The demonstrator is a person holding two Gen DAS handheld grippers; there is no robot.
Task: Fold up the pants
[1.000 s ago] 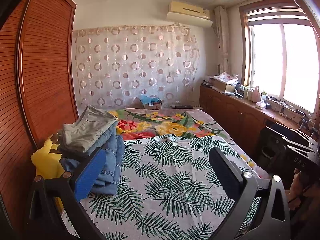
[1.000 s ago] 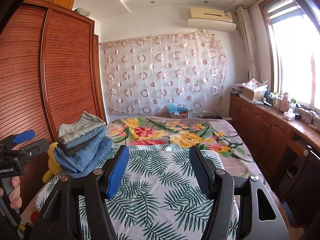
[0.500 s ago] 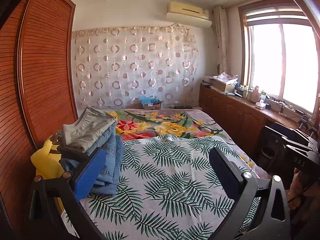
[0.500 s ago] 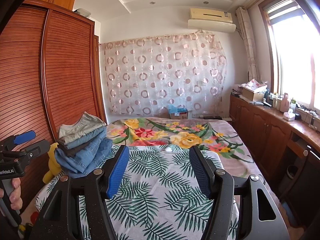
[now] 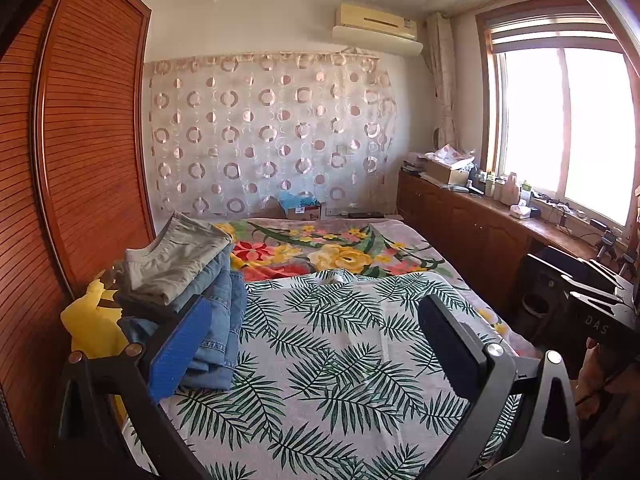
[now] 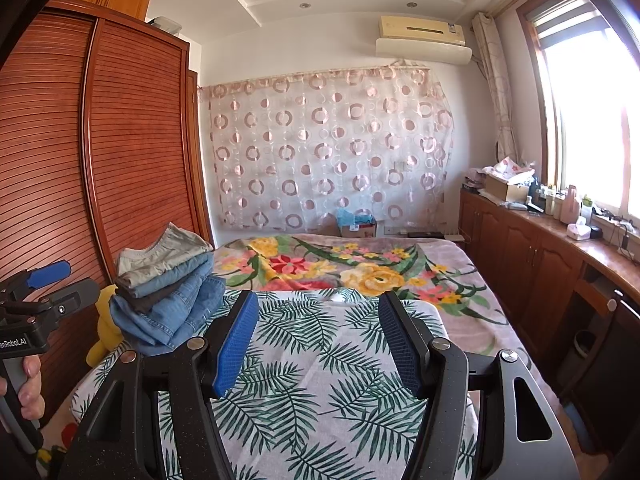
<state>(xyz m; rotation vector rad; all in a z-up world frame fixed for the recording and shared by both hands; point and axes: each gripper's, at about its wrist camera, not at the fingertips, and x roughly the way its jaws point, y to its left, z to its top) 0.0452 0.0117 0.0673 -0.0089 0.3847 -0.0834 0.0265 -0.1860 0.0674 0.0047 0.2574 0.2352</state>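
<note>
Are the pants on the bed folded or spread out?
Folded: the pants lie in a neat stack of several layers beside the wardrobe, grey pair on top.

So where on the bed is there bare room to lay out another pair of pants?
The palm-leaf sheet is bare from the folded pants stack across to the bed's window-side edge. The floral blanket beyond it is bare too. The wardrobe side is crowded: the stack and a yellow plush toy. Both tools, left and right, hang open and hold nothing.

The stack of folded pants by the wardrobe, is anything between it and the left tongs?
Nothing visible. The left tongs are open and empty above the leaf-print sheet, and the stack of folded pants lies just beyond their blue pad.
</note>
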